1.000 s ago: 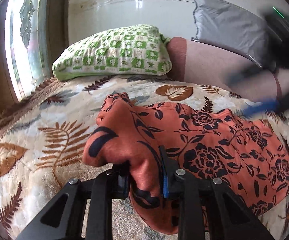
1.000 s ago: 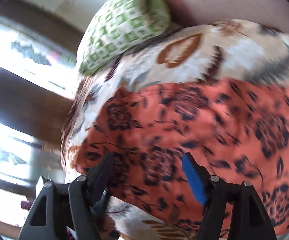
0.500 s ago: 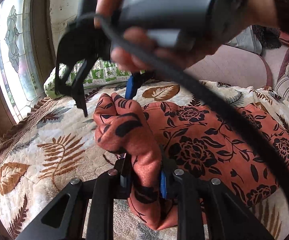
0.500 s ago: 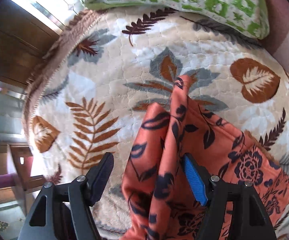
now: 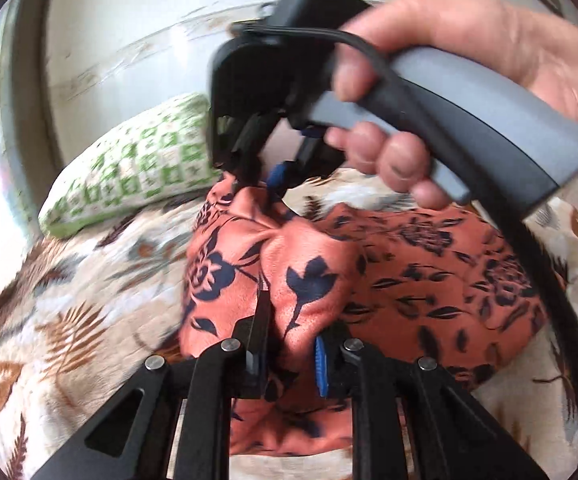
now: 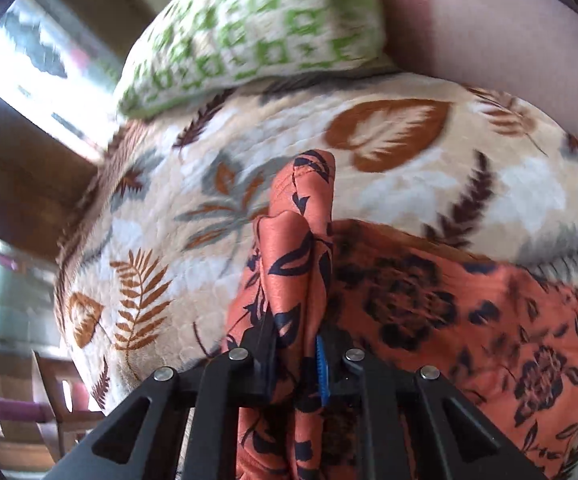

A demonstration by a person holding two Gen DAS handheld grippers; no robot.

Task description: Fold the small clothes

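Both grippers have just closed in: left gripper point(image 5: 289, 350) is clamped on a bunched fold of the orange floral garment point(image 5: 429, 276), and right gripper point(image 6: 295, 356) is pinching its far corner. The garment lies on the leaf-print bedspread point(image 6: 389, 184), plenty of bare quilt left of it. Only the left view shows the person's hand point(image 5: 469, 76); green pillow point(image 6: 257, 24) sits at the far edge

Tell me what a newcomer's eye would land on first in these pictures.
The orange floral garment lies bunched on the leaf-print bedspread, and both grippers are clamped on folds of it: the left gripper near the camera, the right gripper, whose jaws have just closed. In the left view a hand holding the right gripper's grey handle fills the upper right, and a green checked pillow sits behind.
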